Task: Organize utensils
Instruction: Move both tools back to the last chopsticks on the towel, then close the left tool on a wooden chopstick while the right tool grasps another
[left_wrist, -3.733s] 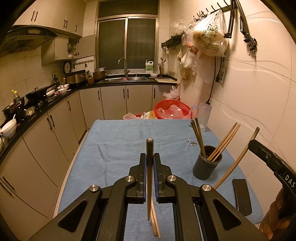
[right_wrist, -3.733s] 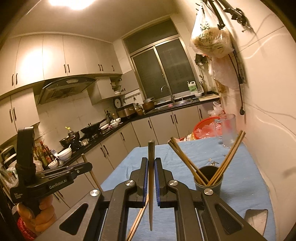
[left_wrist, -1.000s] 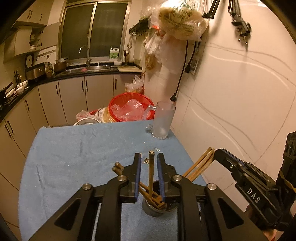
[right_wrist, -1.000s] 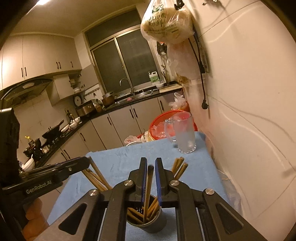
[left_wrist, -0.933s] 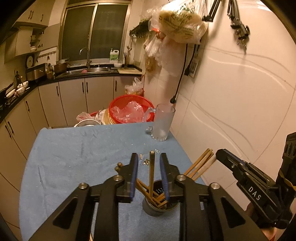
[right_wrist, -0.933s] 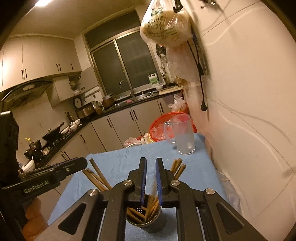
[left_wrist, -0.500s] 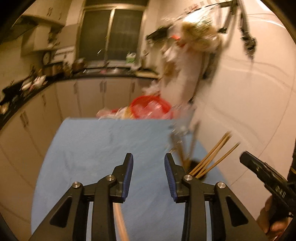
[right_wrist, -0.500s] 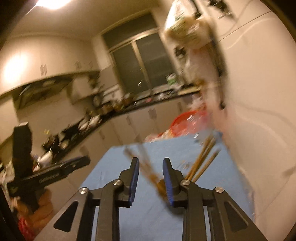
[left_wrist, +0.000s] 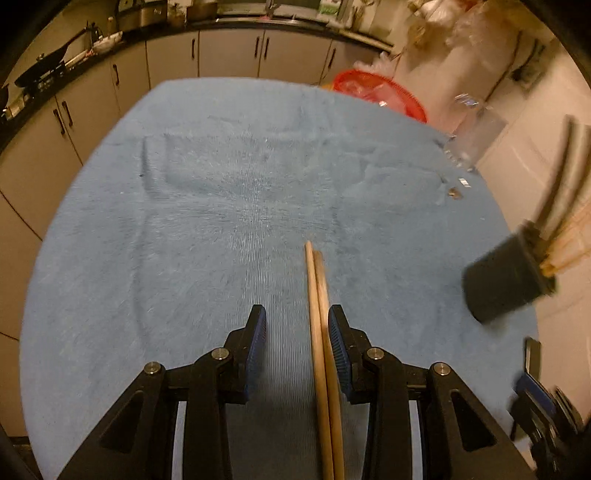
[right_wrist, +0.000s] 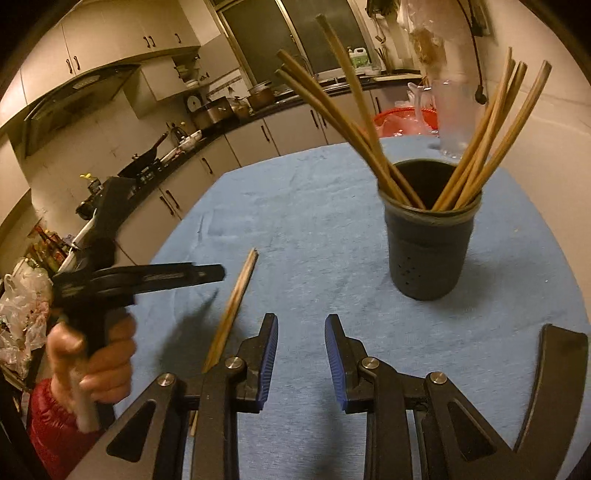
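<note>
A pair of wooden chopsticks (left_wrist: 320, 332) lies on the blue cloth. My left gripper (left_wrist: 297, 325) is open and low over them, with the pair next to its right finger. The pair also shows in the right wrist view (right_wrist: 233, 306), left of my right gripper (right_wrist: 300, 341), which is open and empty. A dark grey holder cup (right_wrist: 430, 236) with several chopsticks standing in it is ahead of the right gripper; it is blurred at the right edge of the left wrist view (left_wrist: 506, 280). The left gripper appears in the right wrist view (right_wrist: 218, 272), held by a hand.
The blue cloth (left_wrist: 229, 177) covers the table. A red basket (left_wrist: 380, 94) and a glass mug (left_wrist: 474, 133) stand at the far right corner. A dark flat object (right_wrist: 554, 373) lies by the right edge. A white wall runs along the right; kitchen counters lie beyond.
Both grippers let their chopsticks go into the cup and opened. They then pulled back and tilted down; the left one now hangs over the pair lying on the cloth.
</note>
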